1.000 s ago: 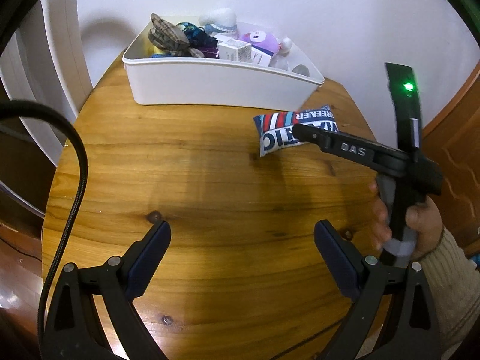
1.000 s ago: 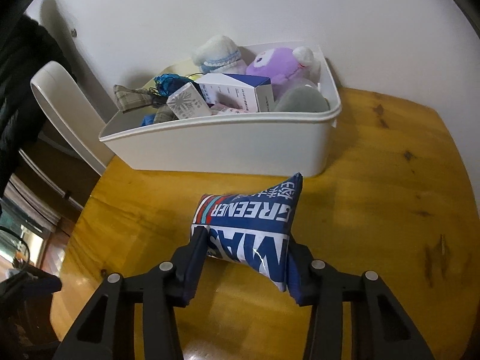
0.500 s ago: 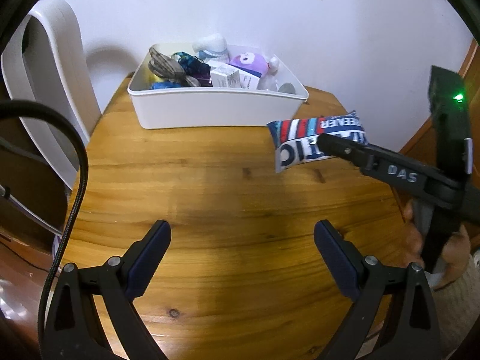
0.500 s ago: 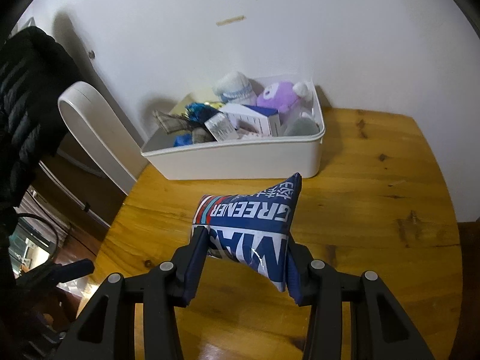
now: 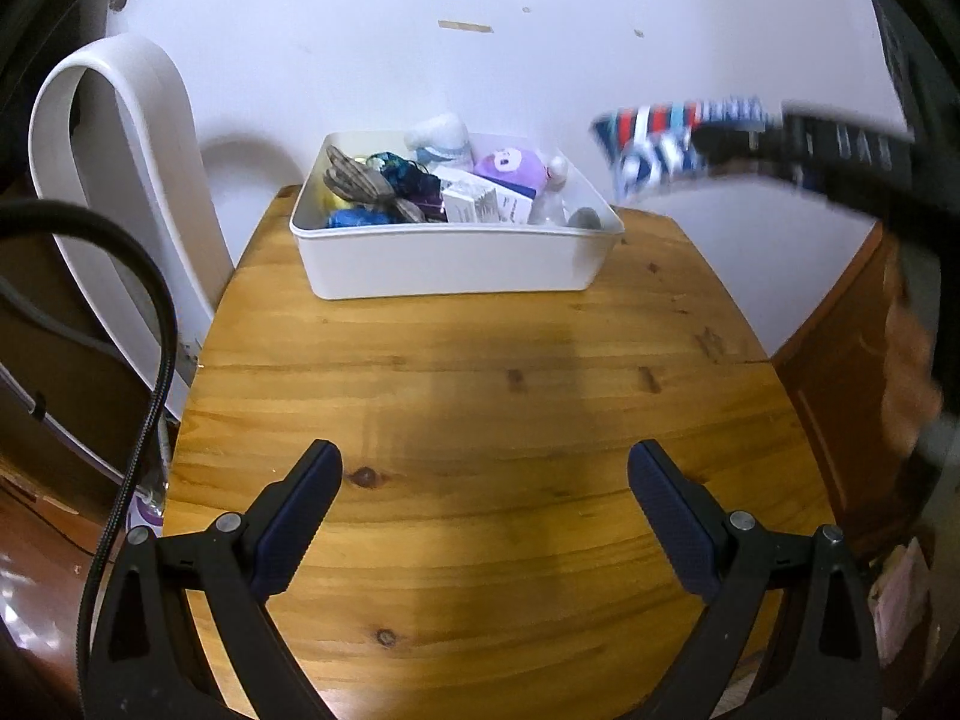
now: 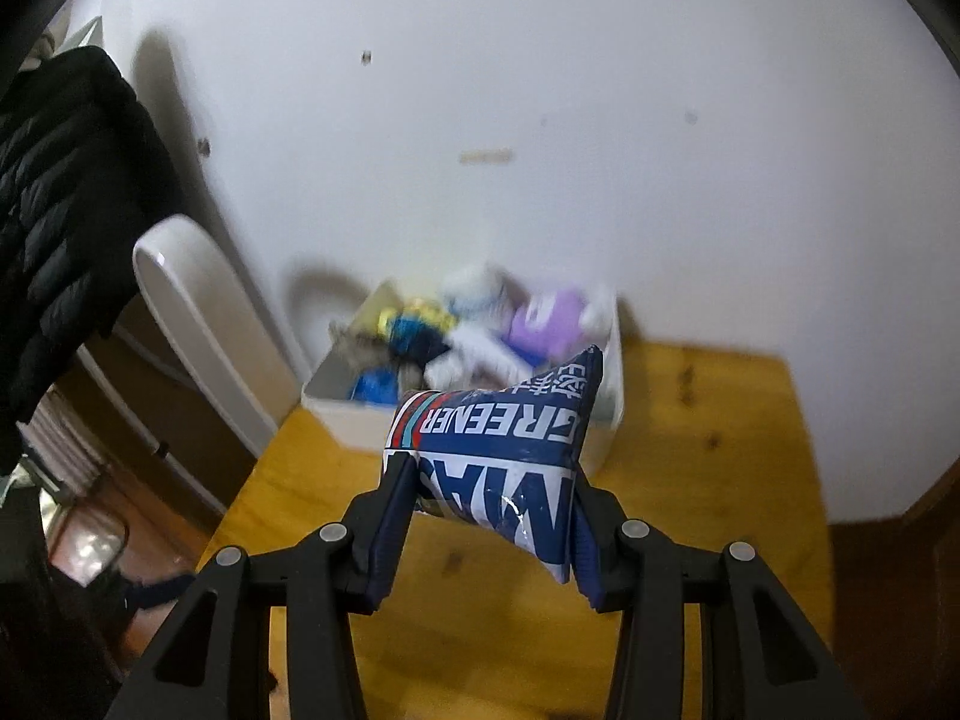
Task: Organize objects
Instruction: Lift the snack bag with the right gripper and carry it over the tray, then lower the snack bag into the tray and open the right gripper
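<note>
A blue, white and red printed pouch (image 6: 504, 456) is pinched between the pads of my right gripper (image 6: 489, 516), held high above the wooden table (image 6: 690, 480). In the left wrist view the same pouch (image 5: 666, 138) shows blurred at the upper right, in front of the wall and above the right end of the white bin (image 5: 450, 264). The bin stands at the table's far edge and holds a purple plush (image 5: 510, 165), small boxes (image 5: 474, 201) and cloth items. My left gripper (image 5: 483, 516) hangs open over bare wood, nothing between its fingers.
A white curved chair back (image 5: 120, 180) stands left of the table (image 5: 480, 390). A black padded jacket (image 6: 66, 228) hangs at the left. The person's hand (image 5: 906, 372) shows blurred at the right edge, beside a wooden door panel (image 5: 840, 372). A black cable (image 5: 150, 360) crosses the left.
My right gripper has risen with the pouch, from near the tabletop to well above the bin. The left gripper has risen a little and stays open.
</note>
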Tool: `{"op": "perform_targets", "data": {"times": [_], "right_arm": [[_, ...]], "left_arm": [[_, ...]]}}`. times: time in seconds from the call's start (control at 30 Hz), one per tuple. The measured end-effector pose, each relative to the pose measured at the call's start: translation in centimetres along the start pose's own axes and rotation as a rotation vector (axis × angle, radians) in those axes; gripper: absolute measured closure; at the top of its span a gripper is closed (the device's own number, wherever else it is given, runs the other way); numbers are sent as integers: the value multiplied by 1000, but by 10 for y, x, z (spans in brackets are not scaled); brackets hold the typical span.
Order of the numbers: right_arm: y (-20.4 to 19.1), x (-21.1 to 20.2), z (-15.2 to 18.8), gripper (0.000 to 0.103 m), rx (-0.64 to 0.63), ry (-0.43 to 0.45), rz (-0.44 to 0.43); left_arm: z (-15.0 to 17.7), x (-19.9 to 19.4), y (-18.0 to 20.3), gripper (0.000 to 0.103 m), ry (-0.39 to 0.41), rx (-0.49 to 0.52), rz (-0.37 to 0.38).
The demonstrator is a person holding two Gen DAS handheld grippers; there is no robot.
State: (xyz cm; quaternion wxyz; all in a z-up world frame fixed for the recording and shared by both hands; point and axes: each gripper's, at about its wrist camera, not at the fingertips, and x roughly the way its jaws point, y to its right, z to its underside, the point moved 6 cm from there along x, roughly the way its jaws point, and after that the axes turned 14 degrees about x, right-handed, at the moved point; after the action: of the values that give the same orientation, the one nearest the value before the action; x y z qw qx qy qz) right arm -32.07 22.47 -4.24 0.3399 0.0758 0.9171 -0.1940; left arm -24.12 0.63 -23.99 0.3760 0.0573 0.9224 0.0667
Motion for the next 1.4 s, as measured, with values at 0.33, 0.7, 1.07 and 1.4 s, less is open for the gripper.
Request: {"op": "perform_targets", "data": {"times": [0.33,0.7,1.07,1.4], "right_arm": [[-41,11,-99,56,-15,137,68],[-108,123,-136,56,-65,87,68],[-103,228,-125,56,-15,-33,140],[-102,262,-115,53,-82,-47,199]], "left_arm": [[-2,1,-28,6,23,-27,-34],[1,15,-50,6,12,-33,-83],[1,26,-60,6,4,-42,-78],[2,35,-58,6,-20,-41,-65]]}}
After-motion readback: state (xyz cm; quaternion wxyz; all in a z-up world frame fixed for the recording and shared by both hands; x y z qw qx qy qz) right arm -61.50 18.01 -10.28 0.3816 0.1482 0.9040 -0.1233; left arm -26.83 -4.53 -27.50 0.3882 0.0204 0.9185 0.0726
